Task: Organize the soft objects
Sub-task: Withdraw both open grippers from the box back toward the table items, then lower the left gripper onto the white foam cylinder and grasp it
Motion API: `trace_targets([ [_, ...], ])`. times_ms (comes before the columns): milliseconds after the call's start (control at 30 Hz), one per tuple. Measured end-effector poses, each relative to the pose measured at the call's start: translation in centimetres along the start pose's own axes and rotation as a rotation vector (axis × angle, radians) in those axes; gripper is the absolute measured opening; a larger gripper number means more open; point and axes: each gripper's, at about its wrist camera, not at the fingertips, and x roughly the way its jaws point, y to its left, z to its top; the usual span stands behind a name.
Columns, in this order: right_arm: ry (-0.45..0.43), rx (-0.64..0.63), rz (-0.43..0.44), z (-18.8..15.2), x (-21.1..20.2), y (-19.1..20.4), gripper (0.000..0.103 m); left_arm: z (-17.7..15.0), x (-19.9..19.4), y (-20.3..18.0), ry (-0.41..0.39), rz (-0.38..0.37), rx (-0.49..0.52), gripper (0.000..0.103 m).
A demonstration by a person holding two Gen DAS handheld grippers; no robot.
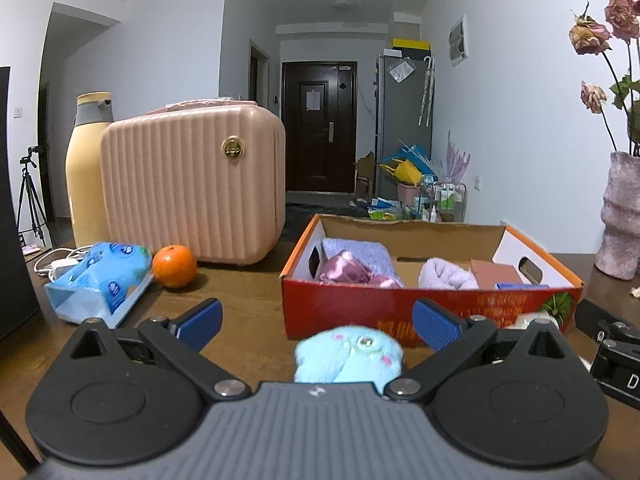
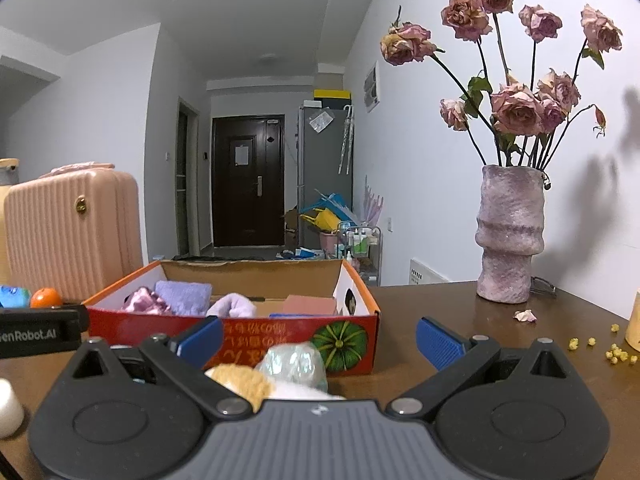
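Step in hand, by judgement: collecting loose soft items from the surface [image 2: 420, 304] into the box [image 1: 400, 312]. Several items already lie inside; at least two remain outside, so the task appears partly complete.

Box: red and orange cardboard, open top, standing far of both claws at centre. It holds a purple towel [image 1: 360, 258] at far left, a pink satin cloth [image 1: 346, 270] near it, a lilac roll [image 1: 446, 274] at centre, and a brown block [image 1: 494, 274] to the right.

Blue plush [image 1: 348, 356]: lies on the surface just near the box's front wall, between the fingers of the left claw [image 1: 318, 326]. The left claw is spread wide; neither pad touches the plush.

Right claw [image 2: 320, 338]: also spread wide and holding nothing. Below and between its fingers lies a small heap: a pale wrapped bundle [image 2: 294, 362], a tan plush [image 2: 240, 382] at its left, and something white beneath, mostly hidden by the claw body.

Next move, by judgement: lower the left claw around the blue plush, press the pads together on its middle, lift it clear of the front wall, and release it over a free part of the box. The plush will compress, so a deep grip is advisable.
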Motion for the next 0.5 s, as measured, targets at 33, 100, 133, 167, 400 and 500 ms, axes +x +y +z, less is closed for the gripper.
trace_targets([
  [33, 0.001, -0.004, 0.001, -0.1, -0.4, 0.1, 0.103, -0.2, -0.4, 0.2, 0.003, -0.001, 0.003, 0.103],
  [100, 0.005, -0.010, 0.009, -0.3, -1.1, 0.1, 0.103, -0.5, -1.0, 0.5, 0.009, -0.005, 0.008, 0.103],
  [133, 0.006, -0.013, 0.012, -0.5, -1.5, 0.1, 0.103, -0.6, -1.3, 0.8, 0.013, -0.009, 0.010, 0.103],
  [167, 0.007, -0.017, 0.015, -0.6, -1.9, 0.2, 0.103, -0.8, -1.6, 1.0, 0.016, -0.012, 0.013, 0.103],
  [400, 0.019, -0.041, 0.048, -1.4, -4.4, 0.8, 0.103, -2.0, -4.1, 2.4, 0.037, -0.039, 0.038, 0.103],
  [500, 0.027, -0.047, 0.058, -1.7, -5.5, 1.0, 0.103, -2.3, -5.1, 3.2, 0.044, -0.052, 0.044, 0.103],
])
